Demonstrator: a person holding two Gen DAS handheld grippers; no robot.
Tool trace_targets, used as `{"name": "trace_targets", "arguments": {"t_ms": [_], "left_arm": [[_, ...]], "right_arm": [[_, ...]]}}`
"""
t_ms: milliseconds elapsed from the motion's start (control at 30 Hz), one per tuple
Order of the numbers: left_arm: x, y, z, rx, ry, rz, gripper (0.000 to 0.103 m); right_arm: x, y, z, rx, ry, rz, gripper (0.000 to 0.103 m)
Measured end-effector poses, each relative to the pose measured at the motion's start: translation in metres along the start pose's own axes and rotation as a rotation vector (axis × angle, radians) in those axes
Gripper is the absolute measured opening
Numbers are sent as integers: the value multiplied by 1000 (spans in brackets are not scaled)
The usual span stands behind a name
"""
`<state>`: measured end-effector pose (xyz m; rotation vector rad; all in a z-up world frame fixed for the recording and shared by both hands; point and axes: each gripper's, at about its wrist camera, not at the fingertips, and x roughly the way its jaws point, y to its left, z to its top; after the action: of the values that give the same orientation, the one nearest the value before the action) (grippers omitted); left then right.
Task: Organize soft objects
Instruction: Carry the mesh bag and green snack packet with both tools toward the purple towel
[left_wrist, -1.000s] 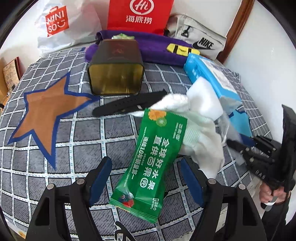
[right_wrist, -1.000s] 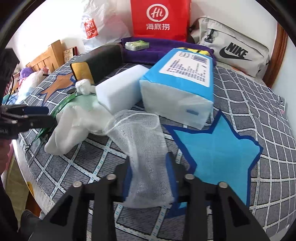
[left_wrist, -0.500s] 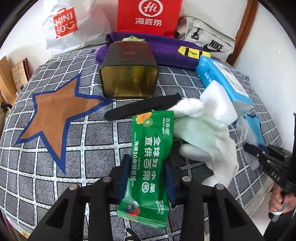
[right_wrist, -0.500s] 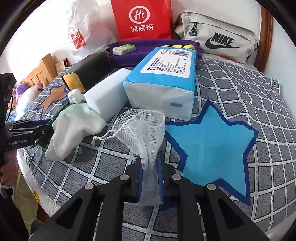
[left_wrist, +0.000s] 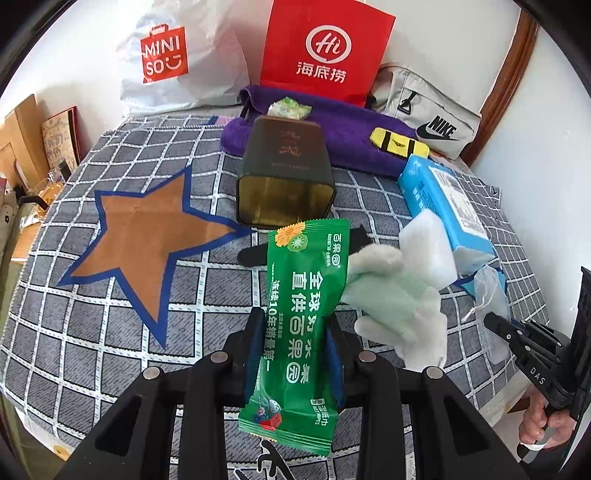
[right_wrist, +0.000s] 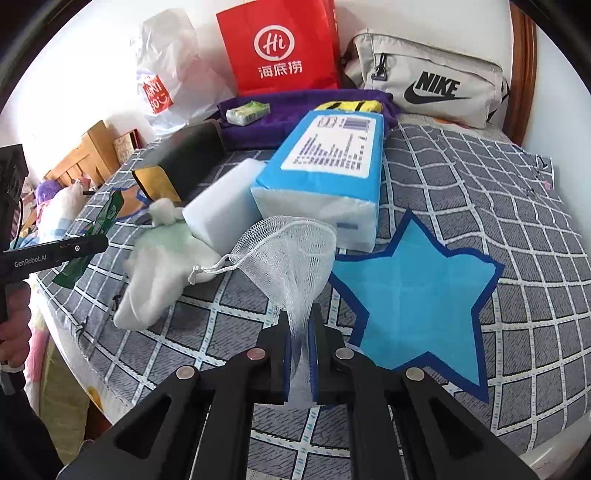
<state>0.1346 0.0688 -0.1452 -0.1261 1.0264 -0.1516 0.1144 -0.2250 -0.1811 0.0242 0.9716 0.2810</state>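
The left gripper (left_wrist: 293, 354) was clamped on a flat green foil wet-wipes packet (left_wrist: 304, 306), its blue pads (left_wrist: 254, 350) pressed against the packet's two long edges; the jaws had just been closing onto it. The packet stuck out ahead of the fingers and hung back beneath them. Just right of that claw lay a pale green and white knitted glove (left_wrist: 399, 306), with a white foam block (left_wrist: 428, 247) and a blue plastic tissue pack (left_wrist: 447, 206) beyond. Ahead lay a dark square tin (left_wrist: 286, 177) on its side, open mouth facing the claw.

The right gripper (right_wrist: 300, 332) was pinched nearly closed on a white mesh drawstring pouch (right_wrist: 291, 254), which fanned out ahead of its tips above the grey checked bedspread (right_wrist: 480, 177). The tissue pack lay just beyond the pouch.
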Motion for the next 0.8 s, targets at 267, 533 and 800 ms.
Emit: {"name": "trace_targets", "arguments": {"t_ms": [267, 533, 800], "left_arm": [[-16, -2, 18, -38, -29, -15, 29], [-29, -8, 40, -49, -65, -24, 29], [-38, -8, 64, -74, -96, -27, 29]], "right_arm": [[-27, 2, 16, -18, -52, 17, 8], [-48, 0, 40, -29, -99, 15, 8], [-57, -3, 72, -36, -127, 14, 8]]}}
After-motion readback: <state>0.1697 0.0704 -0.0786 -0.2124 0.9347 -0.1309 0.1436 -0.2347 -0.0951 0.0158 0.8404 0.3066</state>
